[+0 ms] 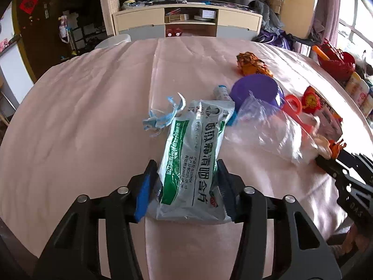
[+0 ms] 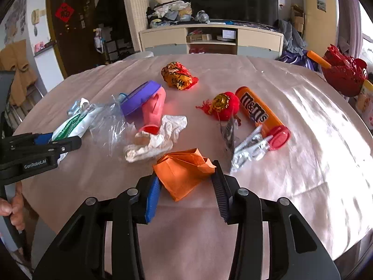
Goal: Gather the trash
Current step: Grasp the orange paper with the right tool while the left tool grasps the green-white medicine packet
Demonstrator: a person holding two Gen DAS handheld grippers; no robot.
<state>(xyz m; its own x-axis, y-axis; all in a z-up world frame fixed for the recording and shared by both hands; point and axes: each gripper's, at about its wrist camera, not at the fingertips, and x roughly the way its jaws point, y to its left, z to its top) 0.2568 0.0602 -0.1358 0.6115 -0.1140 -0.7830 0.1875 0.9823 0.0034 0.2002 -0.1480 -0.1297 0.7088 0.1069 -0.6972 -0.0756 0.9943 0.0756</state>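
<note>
My left gripper (image 1: 186, 170) is shut on a white-and-green medicine packet (image 1: 193, 154), which lies on the pink tablecloth (image 1: 81, 116); the packet also shows in the right wrist view (image 2: 70, 126). My right gripper (image 2: 185, 173) is shut on a crumpled orange paper (image 2: 184, 175). Between them lie a clear plastic bag (image 2: 107, 126), a crumpled white tissue (image 2: 158, 137), a blue-white wrapper (image 1: 160, 116) and a pink cup with a purple lid (image 2: 146, 102) on its side.
An orange-gold crumpled wrapper (image 2: 178, 75), a red ornament (image 2: 223, 107), an orange M&M's tube (image 2: 261, 116) and silver foil wrappers (image 2: 249, 149) lie on the table. A red basket (image 2: 342, 72) stands at the right edge. A cabinet (image 2: 209, 39) stands behind the table.
</note>
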